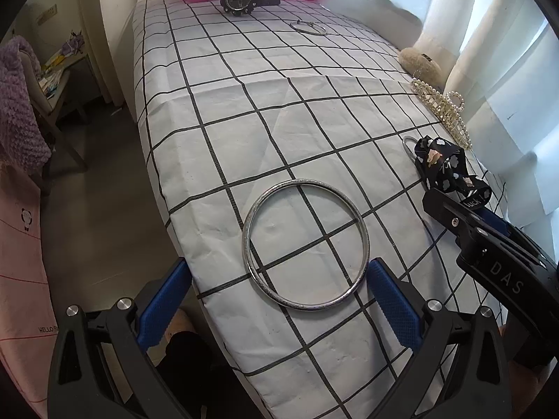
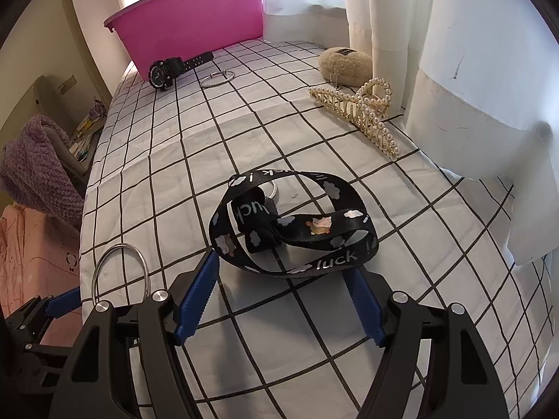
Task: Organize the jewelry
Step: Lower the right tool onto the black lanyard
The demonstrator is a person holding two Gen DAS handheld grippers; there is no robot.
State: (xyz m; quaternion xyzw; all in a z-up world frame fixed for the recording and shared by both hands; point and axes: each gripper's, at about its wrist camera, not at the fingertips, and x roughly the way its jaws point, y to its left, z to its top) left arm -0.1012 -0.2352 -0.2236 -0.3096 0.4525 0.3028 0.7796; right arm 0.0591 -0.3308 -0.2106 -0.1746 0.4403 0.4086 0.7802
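Note:
A large silver bangle point(image 1: 305, 244) lies flat on the checked cloth near the table's left edge. My left gripper point(image 1: 279, 296) hangs over it, open, with its blue fingers on either side of the bangle's near rim and not touching it. A black lanyard point(image 2: 293, 223) printed with clouds and "luck" lies coiled on a metal ring. My right gripper point(image 2: 283, 289) is open, its fingertips flanking the lanyard's near loop without pressing on it. The same bangle point(image 2: 120, 272) shows at the left in the right wrist view.
A pink basin point(image 2: 195, 24) stands at the table's far end, with a black watch point(image 2: 167, 68) and a small silver bangle point(image 2: 216, 79) in front of it. A pearl hair claw point(image 2: 360, 111) and a fluffy beige clip point(image 2: 344, 66) lie by the curtain. A chair point(image 1: 52, 80) stands left.

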